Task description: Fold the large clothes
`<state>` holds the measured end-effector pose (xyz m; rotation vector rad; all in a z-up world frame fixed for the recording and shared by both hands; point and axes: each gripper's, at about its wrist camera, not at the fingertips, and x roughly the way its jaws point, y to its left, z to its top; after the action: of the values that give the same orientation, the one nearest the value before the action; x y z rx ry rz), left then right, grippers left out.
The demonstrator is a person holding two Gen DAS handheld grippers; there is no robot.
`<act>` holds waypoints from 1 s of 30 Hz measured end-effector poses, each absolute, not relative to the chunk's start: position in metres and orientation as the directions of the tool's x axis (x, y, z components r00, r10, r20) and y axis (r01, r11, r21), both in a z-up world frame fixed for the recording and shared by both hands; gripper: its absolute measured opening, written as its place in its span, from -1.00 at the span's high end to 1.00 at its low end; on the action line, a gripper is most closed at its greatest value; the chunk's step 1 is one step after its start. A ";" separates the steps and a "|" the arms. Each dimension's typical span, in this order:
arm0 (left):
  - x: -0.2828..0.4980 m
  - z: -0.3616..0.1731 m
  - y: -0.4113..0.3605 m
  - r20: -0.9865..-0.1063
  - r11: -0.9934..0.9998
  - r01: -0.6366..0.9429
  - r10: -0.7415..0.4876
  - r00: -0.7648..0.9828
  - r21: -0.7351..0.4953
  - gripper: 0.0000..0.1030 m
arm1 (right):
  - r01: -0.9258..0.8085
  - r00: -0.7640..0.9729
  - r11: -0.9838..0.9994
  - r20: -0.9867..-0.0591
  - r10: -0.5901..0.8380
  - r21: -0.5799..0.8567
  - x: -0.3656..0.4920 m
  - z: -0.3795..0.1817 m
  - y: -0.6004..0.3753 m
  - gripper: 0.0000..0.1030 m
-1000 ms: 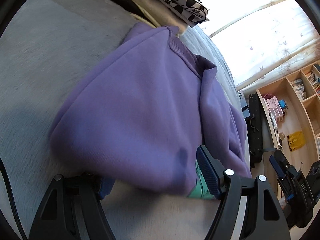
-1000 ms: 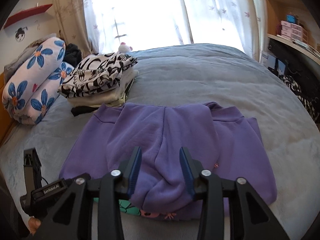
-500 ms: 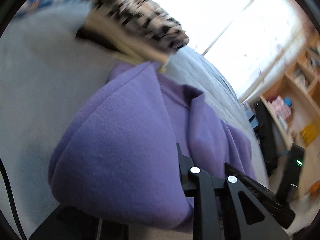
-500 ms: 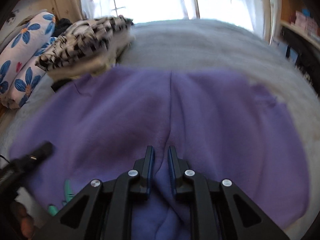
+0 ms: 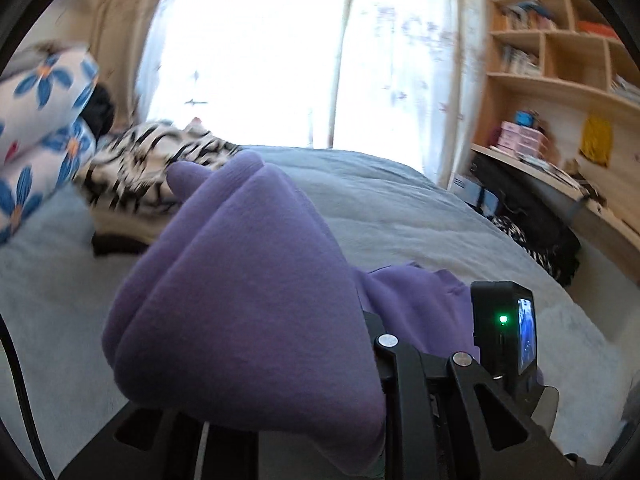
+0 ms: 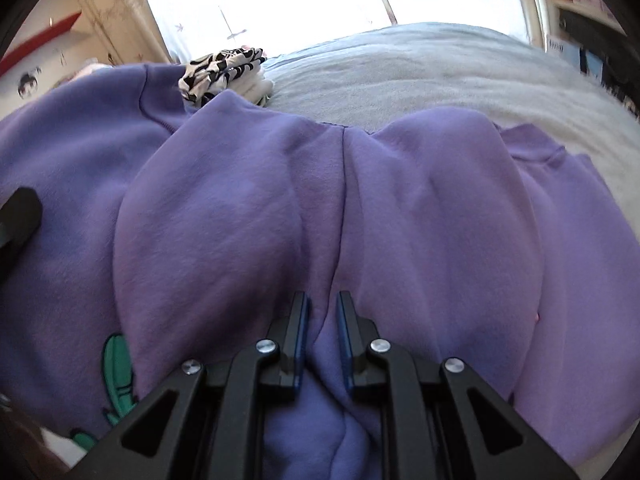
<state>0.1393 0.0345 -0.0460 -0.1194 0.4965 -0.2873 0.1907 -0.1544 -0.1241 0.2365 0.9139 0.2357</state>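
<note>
Right wrist: both grippers' fingers pinch the bunched purple sweatshirt (image 6: 400, 208), green print showing.

Bedroom. A large window (image 5: 256, 52) at the far side is blown out with daylight, hung with sheer patterned curtains (image 5: 404, 64). A bed (image 5: 400, 220) under a pale grey-blue cover fills the middle of the room. A roll of white bedding with blue flowers (image 5: 36, 120) sits at its left edge. Open wooden shelving (image 5: 560, 52) holding books and small boxes lines the right wall. The cream left wall (image 6: 80, 52) carries a red shelf (image 6: 36, 40)
</note>
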 end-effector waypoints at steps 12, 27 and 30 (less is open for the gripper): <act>0.121 -0.012 -0.096 -0.459 0.884 0.467 -0.419 0.783 -0.012 0.66 | 0.123 0.666 0.914 -0.715 0.212 0.386 0.100 -0.069 -0.297 0.72; 0.128 -0.125 -0.245 -0.695 0.767 0.605 -0.315 0.646 0.214 0.58 | 0.379 0.638 0.842 -0.767 0.063 0.384 0.064 -0.085 -0.401 0.72; 0.122 -0.125 -0.247 -0.688 0.740 0.629 -0.329 0.646 0.238 0.33 | 0.369 0.636 0.843 -0.767 0.078 0.392 0.063 -0.086 -0.400 0.72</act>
<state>0.1222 -0.2475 -0.1250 0.4909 0.6665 -0.5705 0.0626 -0.3997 -0.0856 0.5602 0.8761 -0.1765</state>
